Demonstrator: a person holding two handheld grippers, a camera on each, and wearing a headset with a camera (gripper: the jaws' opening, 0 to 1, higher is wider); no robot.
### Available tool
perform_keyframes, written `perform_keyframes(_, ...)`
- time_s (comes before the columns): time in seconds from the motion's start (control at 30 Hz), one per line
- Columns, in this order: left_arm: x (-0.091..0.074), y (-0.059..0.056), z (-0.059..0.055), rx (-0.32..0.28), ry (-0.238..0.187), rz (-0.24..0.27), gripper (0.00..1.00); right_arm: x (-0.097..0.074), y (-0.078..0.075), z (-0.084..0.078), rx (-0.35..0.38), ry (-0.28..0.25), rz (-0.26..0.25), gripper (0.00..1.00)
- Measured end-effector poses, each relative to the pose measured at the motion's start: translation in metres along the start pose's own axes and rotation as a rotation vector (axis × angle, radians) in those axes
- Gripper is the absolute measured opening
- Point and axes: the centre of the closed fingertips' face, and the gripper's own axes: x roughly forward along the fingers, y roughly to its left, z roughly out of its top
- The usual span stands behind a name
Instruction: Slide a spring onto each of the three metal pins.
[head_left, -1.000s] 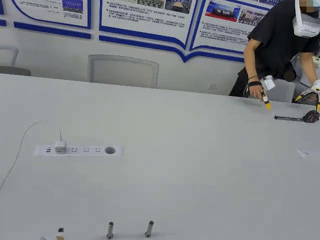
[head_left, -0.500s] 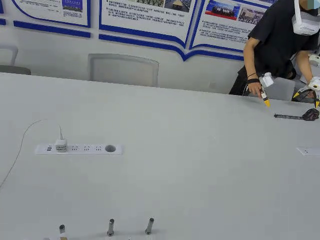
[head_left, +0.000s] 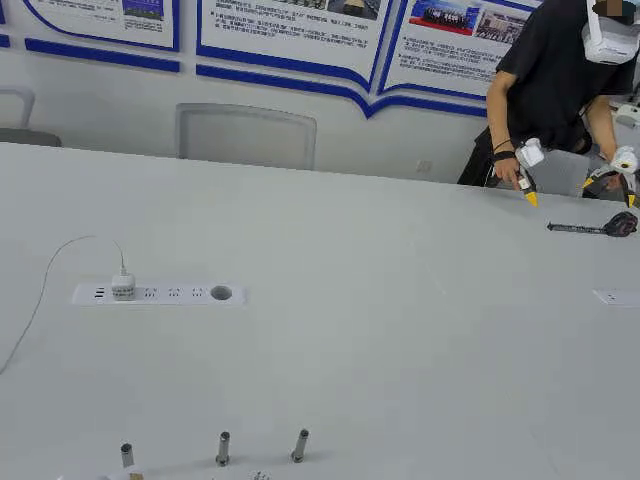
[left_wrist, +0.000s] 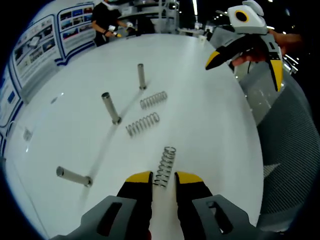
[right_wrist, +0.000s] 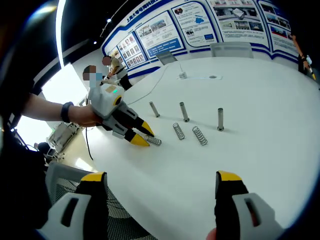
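Note:
Three metal pins stand upright on the white table (head_left: 400, 330): left pin (head_left: 127, 455), middle pin (head_left: 223, 448), right pin (head_left: 300, 445). In the left gripper view three springs lie beside the pins (left_wrist: 110, 107): two farther off (left_wrist: 153, 100) (left_wrist: 142, 124) and a near spring (left_wrist: 165, 165). My left gripper (left_wrist: 163, 178) is narrowly open, its yellow tips on either side of the near spring's end. The right gripper view shows it (right_wrist: 142, 136) at that spring (right_wrist: 152, 141). My right gripper (right_wrist: 161, 177) is wide open and holds nothing, hovering above the table edge (left_wrist: 245, 70).
A power strip (head_left: 157, 294) with a white charger and cable lies at mid-left. Another person (head_left: 560, 90) works at the far right corner, near a tape measure (head_left: 610, 227). A grey chair (head_left: 247, 138) stands behind the table. A mesh chair (left_wrist: 290, 150) is beside the near edge.
The head camera has tipped down a little, so the pins sit higher in the picture. The person at the far corner has shifted their hands. The pins have not moved.

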Motion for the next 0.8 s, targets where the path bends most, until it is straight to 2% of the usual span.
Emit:
perform_keyframes(0.33, 0.0005, 0.003, -0.0001, -0.021, -0.005, 0.025, 0.12, 0.0024, 0.0021, -0.0001, -0.005, 0.005, 0.008, 0.9)
perform_keyframes(0.5, 0.0001, 0.0001, -0.0006, -0.047, -0.008, 0.015, 0.11, 0.0028, 0.0025, -0.0006, -0.006, 0.009, 0.01, 0.9)
perform_keyframes(0.8, -0.0084, -0.0039, -0.0051, -0.098, -0.022, 0.033, 0.11, 0.0051, 0.0065, 0.0015, -0.008, 0.002, 0.024, 0.9)
